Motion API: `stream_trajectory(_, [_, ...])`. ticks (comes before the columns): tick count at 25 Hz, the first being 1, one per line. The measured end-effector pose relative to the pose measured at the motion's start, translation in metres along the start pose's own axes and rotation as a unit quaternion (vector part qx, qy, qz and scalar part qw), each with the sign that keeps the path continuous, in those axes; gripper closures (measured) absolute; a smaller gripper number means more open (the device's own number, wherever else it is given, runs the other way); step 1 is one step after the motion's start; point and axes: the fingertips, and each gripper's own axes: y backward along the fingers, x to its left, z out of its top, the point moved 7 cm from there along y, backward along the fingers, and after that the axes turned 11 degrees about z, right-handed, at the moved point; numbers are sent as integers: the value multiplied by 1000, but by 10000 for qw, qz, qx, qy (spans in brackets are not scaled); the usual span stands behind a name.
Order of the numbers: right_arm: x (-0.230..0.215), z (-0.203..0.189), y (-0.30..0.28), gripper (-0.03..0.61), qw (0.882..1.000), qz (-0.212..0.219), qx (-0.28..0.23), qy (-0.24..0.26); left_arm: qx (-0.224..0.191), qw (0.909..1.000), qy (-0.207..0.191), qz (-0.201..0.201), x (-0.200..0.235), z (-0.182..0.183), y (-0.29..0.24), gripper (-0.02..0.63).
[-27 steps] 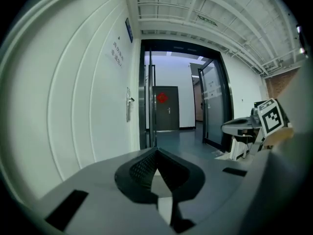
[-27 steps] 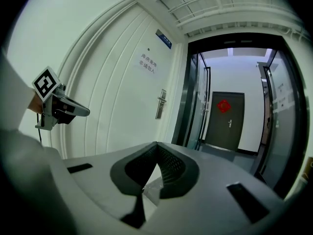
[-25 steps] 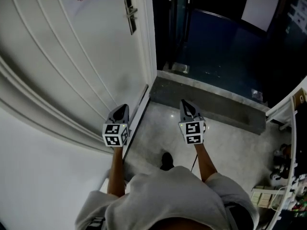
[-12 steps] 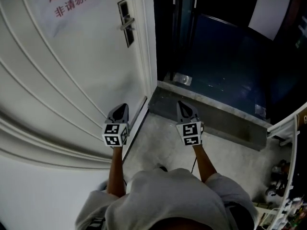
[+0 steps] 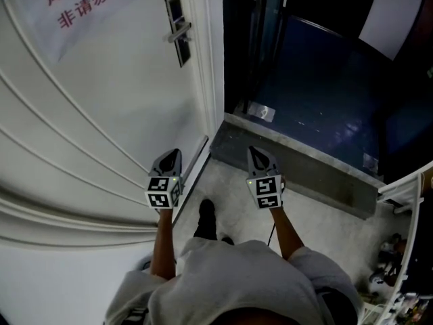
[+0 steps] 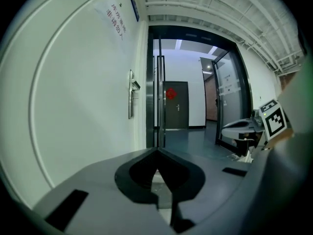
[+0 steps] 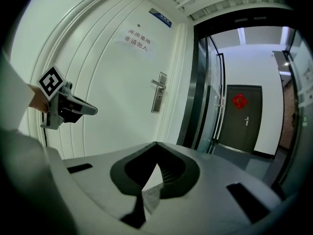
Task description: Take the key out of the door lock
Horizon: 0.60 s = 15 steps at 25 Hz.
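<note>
Nearing the door (image 5: 101, 100): the door lock (image 5: 178, 29) is seen lower in the head view than a second ago and a shoe (image 5: 205, 217) is set forward; approach judged under way, no grasp begun
Key: not made out at the lock, too small to tell
Left gripper (image 5: 173, 154): jaws held together, nothing between
Right gripper (image 5: 255, 152): jaws held together, empty
Notice (image 5: 78, 4): red characters, lower line read as 非请勿入, upper line cut off after 库房

The lock plate (image 5: 177, 29) on the white door (image 5: 101, 114) is too small in all 3 views to tell whether a key sits in it. The paper sign (image 5: 81, 5) is cut off by the head view's top edge. Blurred clutter (image 5: 387, 268) at the near right, possibly on a rack, runs off the frame.
</note>
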Motion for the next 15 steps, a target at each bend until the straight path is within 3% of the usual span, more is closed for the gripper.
stream_trajectory(8, [-30,5,-59,555,9999,-119,110,45,-44,9996,72,-275,13,9,-75,595])
stream_trajectory(15, [-73,35,-135,555,9990,-398,109,145,-140,9971,-26,-749,29,41,-167,595])
